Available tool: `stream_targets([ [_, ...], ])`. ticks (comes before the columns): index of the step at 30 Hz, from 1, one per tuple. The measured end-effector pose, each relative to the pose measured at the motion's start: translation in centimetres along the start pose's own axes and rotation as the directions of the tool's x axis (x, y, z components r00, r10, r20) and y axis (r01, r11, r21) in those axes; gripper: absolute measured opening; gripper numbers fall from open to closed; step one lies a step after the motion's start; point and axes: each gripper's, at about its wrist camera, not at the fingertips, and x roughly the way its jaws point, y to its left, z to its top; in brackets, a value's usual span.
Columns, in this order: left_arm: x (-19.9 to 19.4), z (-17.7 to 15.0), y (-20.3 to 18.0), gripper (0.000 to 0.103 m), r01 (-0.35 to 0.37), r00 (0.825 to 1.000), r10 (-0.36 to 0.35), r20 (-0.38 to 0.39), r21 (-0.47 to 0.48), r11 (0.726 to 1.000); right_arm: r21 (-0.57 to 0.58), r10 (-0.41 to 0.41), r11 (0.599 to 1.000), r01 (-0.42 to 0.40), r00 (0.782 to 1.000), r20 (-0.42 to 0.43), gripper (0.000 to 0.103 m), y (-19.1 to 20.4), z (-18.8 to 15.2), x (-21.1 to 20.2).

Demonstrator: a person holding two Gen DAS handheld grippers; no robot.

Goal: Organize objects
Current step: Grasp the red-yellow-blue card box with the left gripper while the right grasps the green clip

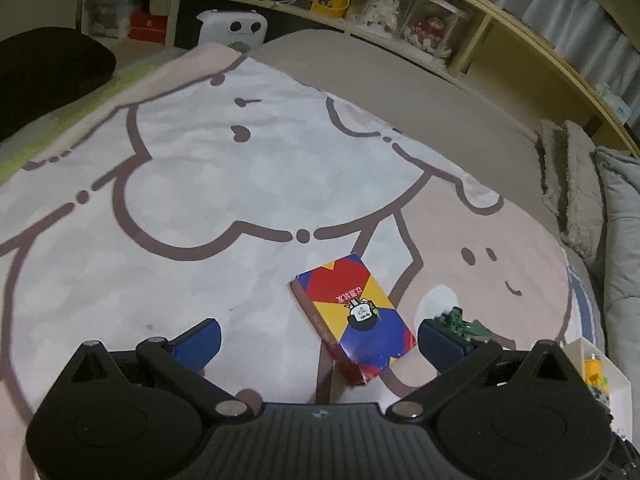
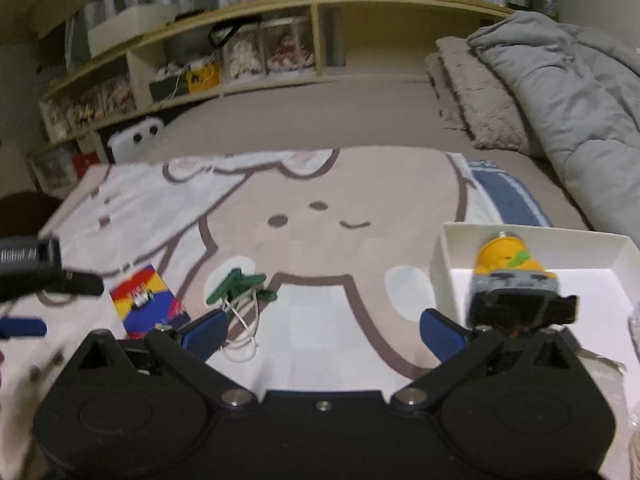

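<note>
On the bed, through the left wrist camera, there's a cartoon-print blanket (image 1: 240,168) spread flat, and a red, yellow and blue card box (image 1: 354,316) lies on it, just ahead of the left gripper (image 1: 318,340). That gripper's blue-padded fingers (image 1: 200,338) are spread wide with nothing between them. A green plastic clip thing (image 1: 466,320) peeks out past the right finger, and a white open box (image 1: 618,380) sits at the far right edge.

Right wrist camera: the right gripper (image 2: 324,330) is spread wide too, nothing in it. The green clip (image 2: 236,282), with a white cord (image 2: 242,332) looped off it, sits just beyond the left finger. The colourful card box (image 2: 146,304) is further left. Over on the right, the white box (image 2: 448,264) holds a yellow and grey toy (image 2: 512,270). It's blurry, so I can't tell what it is.
</note>
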Motion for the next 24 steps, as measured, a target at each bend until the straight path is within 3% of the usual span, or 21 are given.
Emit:
stream_targets([
  [4,1.9,0.0,-0.2,0.103,-0.021,1.0,0.022,-0.022,0.013,1.0,-0.032,-0.007,0.999,0.007,1.0,-0.004,0.103,0.6,-0.5,2.0],
  [12,5.2,0.3,-1.8,0.103,0.038,0.999,-0.039,-0.025,-0.028,0.999,0.0,0.009,1.0,-0.009,1.0,-0.008,0.103,0.9,-0.6,5.0],
  [20,6.6,-0.4,-3.2,0.103,-0.026,1.0,0.026,0.008,0.059,0.998,-0.061,0.002,0.998,-0.004,1.0,-0.028,0.103,2.4,-1.4,7.2],
  [24,7.4,-0.7,-3.8,0.103,-0.066,0.998,0.067,-0.001,0.122,0.99,-0.097,-0.028,0.995,0.02,0.996,-0.08,0.103,2.8,-1.9,8.1],
])
